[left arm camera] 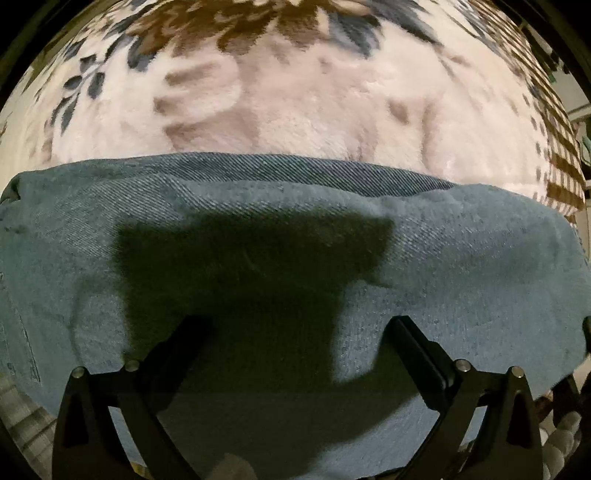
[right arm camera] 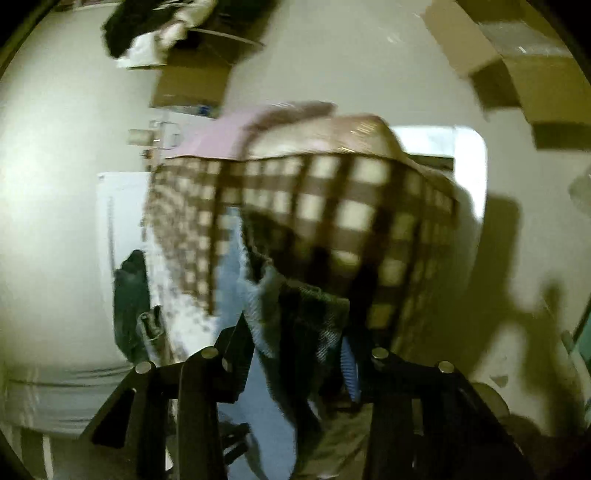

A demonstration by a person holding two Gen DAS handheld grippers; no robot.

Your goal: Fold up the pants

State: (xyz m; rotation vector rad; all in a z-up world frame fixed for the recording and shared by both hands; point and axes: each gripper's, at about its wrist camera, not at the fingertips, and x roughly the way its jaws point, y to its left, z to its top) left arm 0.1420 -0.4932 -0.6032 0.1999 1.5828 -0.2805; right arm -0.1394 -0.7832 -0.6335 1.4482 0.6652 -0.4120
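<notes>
Blue denim pants [left arm camera: 461,258] lie on a fluffy white blanket [left arm camera: 314,110] with brown and blue flower print. My left gripper [left arm camera: 295,332] is open just above the denim, its two black fingers wide apart and its shadow on the cloth. In the blurred right wrist view, my right gripper [right arm camera: 295,339] is shut on a bunched edge of the pants [right arm camera: 306,314], held up in the air. The rest of the pants hangs down below it. A brown checked edge of the blanket [right arm camera: 332,206] shows behind.
The right wrist view looks down on a pale floor [right arm camera: 48,184] with cardboard boxes [right arm camera: 535,81], dark clothes [right arm camera: 155,22] at the top, a white panel [right arm camera: 469,166] and a dark garment [right arm camera: 129,295] at the left. Checked blanket border [left arm camera: 561,166] lies at right.
</notes>
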